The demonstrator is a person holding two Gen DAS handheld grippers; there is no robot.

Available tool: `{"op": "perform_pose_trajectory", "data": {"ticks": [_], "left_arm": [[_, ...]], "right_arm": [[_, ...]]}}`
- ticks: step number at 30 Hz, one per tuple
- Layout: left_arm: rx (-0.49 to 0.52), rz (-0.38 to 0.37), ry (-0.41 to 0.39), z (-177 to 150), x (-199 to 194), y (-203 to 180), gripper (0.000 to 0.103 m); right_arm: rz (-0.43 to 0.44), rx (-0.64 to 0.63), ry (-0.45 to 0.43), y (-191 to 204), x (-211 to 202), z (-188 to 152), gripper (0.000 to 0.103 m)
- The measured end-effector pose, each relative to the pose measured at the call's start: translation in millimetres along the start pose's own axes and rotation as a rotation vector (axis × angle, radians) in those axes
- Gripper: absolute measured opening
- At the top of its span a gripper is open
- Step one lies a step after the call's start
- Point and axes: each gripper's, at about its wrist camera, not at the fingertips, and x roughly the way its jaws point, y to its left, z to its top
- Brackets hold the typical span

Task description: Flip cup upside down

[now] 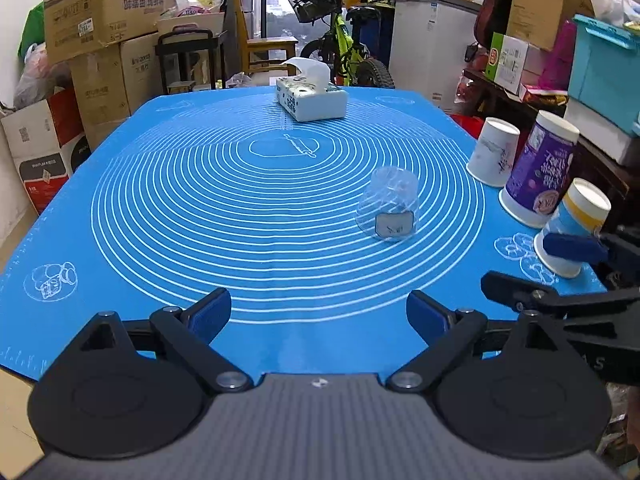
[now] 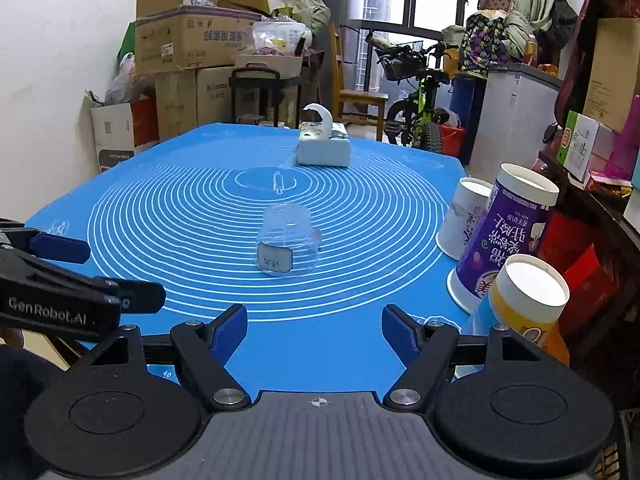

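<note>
- Nearest the lens, the left gripper [image 1: 319, 312] hangs low over the near edge of the blue baking mat [image 1: 160, 208], its blue-padded jaws spread wide with nothing between them.
- The right gripper [image 2: 314, 330] is held the same way over that near edge, jaws wide apart and empty; each tool shows at the side of the other's view.
- The clear plastic cup [image 1: 388, 208] stands mouth-down on the mat, its flat base uppermost and its wider rim resting on the printed white rings.
- It is see-through enough for the rings to show through its wall, and a small white label with dark handwriting sits low on the side facing the cameras.
- The cup lies right of the mat's centre rolling-pin emblem [image 1: 298, 146] and nearer the cameras than it, well apart from both grippers.
- Beyond the cup, at the mat's far edge, sits a white tissue box [image 1: 311, 98] with a sheet standing up from its slot.
- To the right of the cup, along the mat's right edge, three paper cups stand inverted in a row: a white paper cup [image 1: 494, 152] farthest, a tall purple cup [image 1: 540, 174] in the middle, and a blue-and-yellow cup [image 1: 574, 226] nearest.
- Behind the mat, cardboard boxes [image 1: 100, 8] are stacked at left and a green bicycle [image 1: 344, 52] leans by the window.
</note>
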Motion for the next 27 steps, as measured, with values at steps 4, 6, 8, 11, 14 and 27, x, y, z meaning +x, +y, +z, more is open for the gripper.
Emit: {"op": "perform_pose_trajectory", "data": {"ticks": [4, 6, 8, 11, 14, 27], "left_arm": [[-0.003, 0.005, -0.005, -2.3, -3.3, -2.0, 0.094], [-0.003, 0.004, -0.005, -3.6, -4.5, -2.8, 0.094], [0.001, 0.010, -0.006, -4.7, -5.1, -4.4, 0.094], [-0.003, 0.012, -0.004, -5.7, -5.0, -4.1, 0.094], [-0.017, 0.015, -0.011, -5.2, -5.9, -3.0, 0.094], [-0.029, 0.018, 0.002, -5.5, -1.7, -1.2, 0.094]], "right_arm": [[0.003, -0.005, 0.008, 1.5, -1.0, 0.6, 0.078], [0.004, -0.006, 0.013, 1.4, -1.0, 1.0, 0.078], [0.002, -0.007, 0.015, 1.4, -0.5, 1.8, 0.078], [0.001, -0.005, 0.020, 0.5, 0.7, 2.6, 0.078], [-0.001, -0.007, 0.023, 0.5, 0.9, 2.0, 0.078], [-0.005, -0.011, 0.027, -1.0, 0.9, 0.1, 0.078]]}}
